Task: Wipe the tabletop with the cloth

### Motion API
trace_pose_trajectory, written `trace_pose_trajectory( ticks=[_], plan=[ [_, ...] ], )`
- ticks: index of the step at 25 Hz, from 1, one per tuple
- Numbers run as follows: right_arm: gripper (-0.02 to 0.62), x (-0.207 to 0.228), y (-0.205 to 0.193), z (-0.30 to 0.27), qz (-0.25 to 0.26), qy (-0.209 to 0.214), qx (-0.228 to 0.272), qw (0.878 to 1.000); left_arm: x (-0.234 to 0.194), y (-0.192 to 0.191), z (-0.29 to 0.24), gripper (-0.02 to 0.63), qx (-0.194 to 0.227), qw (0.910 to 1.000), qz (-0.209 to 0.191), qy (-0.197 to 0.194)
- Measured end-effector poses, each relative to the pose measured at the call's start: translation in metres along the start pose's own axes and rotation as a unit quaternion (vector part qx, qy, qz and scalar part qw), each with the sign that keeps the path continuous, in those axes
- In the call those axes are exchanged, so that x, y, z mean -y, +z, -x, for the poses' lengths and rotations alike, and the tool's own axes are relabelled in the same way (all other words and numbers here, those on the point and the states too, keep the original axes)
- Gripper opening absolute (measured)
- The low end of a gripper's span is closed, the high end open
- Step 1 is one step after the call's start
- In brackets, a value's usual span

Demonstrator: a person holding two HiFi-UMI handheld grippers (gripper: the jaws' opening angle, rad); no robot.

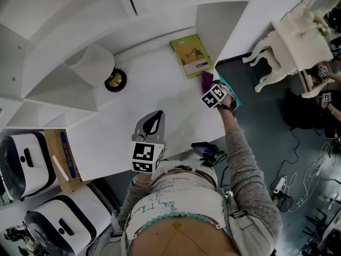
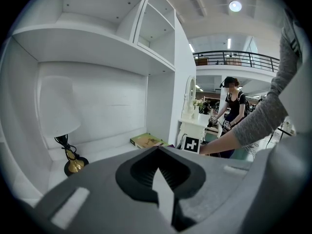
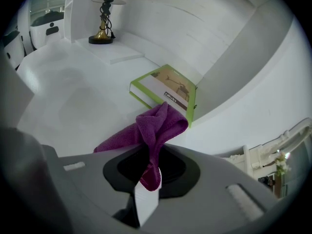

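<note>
The lamp (image 1: 115, 80) stands well left of the book (image 1: 192, 55) on the white tabletop (image 1: 160, 89). The left gripper (image 1: 154, 120), also left of the book, hangs over the tabletop with its jaws closed and empty. Just beside the book's near edge, the right gripper (image 1: 211, 87) has its jaws closed on the purple cloth (image 1: 206, 79).

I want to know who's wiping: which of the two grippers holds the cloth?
The right gripper: its jaws pinch the purple cloth near the green book. The left gripper has its jaws shut with nothing between them.
</note>
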State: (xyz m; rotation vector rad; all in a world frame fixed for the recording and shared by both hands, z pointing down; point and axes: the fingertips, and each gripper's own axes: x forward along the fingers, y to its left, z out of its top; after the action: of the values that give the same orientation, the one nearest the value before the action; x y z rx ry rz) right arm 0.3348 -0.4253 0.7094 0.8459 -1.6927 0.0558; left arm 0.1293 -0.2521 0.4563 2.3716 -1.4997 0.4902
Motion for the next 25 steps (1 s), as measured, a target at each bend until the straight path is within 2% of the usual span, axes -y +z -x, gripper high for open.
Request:
trace_pose_trajectory(
  ticks=[16,21,25],
  plan=[
    [0.078,0.027,-0.029,-0.002,-0.009,-0.022,-0.023,0.999,-0.002,-0.003,0.008,0.0,-0.004,0.9999,0.003,0.014],
    [0.078,0.042,-0.041,0.002,-0.034,-0.055,-0.021,0.998,-0.006,-0.007,0.01,0.0,-0.009,0.9998,0.004,0.019],
    [0.078,0.065,-0.058,0.02,-0.064,-0.079,0.004,0.995,-0.005,-0.008,0.009,0.002,-0.004,0.9999,0.006,0.015]
  ],
)
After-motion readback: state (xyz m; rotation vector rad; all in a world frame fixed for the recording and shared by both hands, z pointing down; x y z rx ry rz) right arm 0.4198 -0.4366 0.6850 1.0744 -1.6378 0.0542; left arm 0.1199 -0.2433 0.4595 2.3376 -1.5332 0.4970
